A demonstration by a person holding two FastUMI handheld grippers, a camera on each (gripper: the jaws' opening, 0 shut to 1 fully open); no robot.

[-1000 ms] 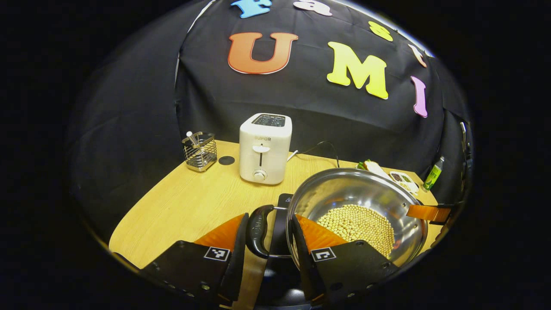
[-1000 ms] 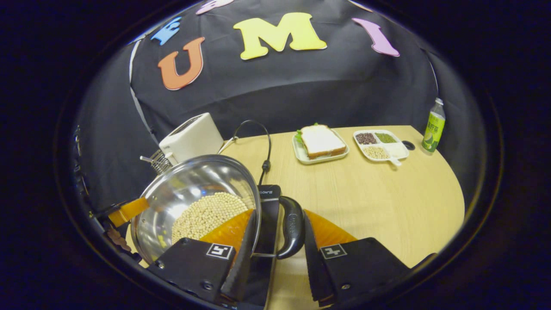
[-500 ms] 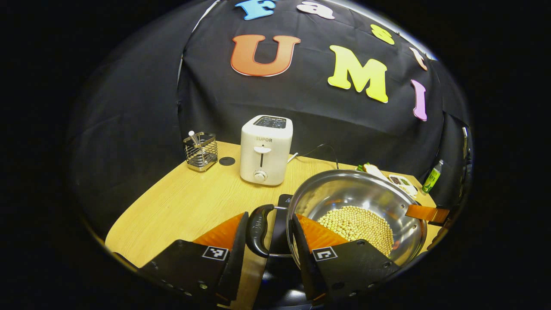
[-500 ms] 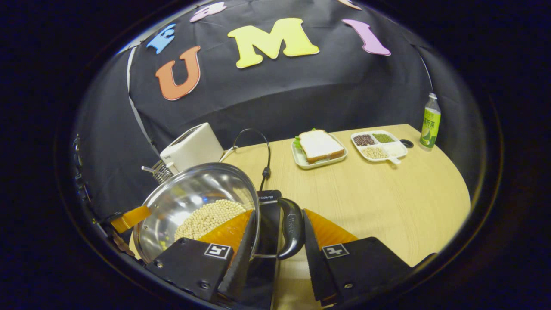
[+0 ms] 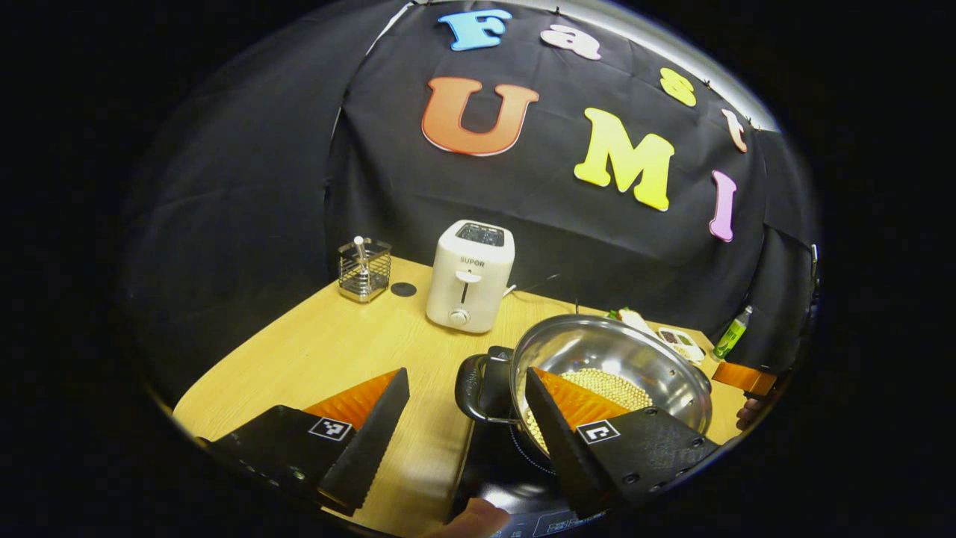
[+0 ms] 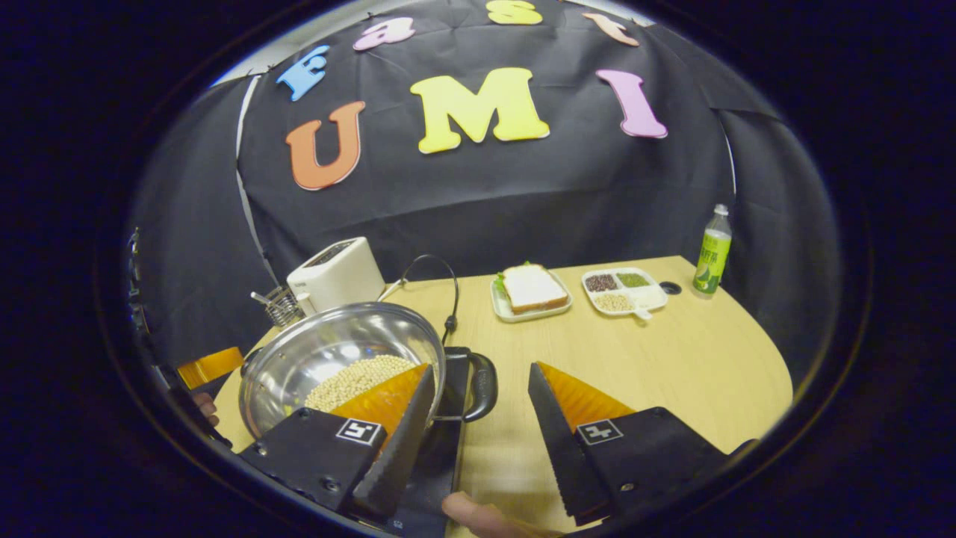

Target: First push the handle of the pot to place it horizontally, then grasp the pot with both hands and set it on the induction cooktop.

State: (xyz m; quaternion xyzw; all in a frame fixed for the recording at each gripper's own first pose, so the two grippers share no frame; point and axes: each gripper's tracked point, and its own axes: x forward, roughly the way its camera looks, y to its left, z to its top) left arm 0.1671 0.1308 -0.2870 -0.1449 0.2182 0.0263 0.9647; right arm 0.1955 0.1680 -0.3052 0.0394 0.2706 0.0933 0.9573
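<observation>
The pot [image 5: 620, 359] of beans sits on the induction cooktop [image 5: 500, 478] at the tabletop's [image 6: 672, 359] near edge; the left gripper [image 5: 467, 392] gapes wide at its 9 o'clock handle [image 5: 472, 388]; the right gripper [image 6: 482, 388] gapes wide at its 3 o'clock handle [image 6: 482, 387]; neither holds anything.

- Left gripper [image 5: 467, 403]: wedge-shaped fingers with saw-toothed inner edges, square coded marker and small screws on each block.
- Right gripper [image 6: 478, 400]: same build, markers, screws.

Wooden table [image 6: 672, 359]: toaster [image 5: 470, 275], cooktop [image 5: 497, 478], sandwich plate [image 6: 530, 293].
</observation>
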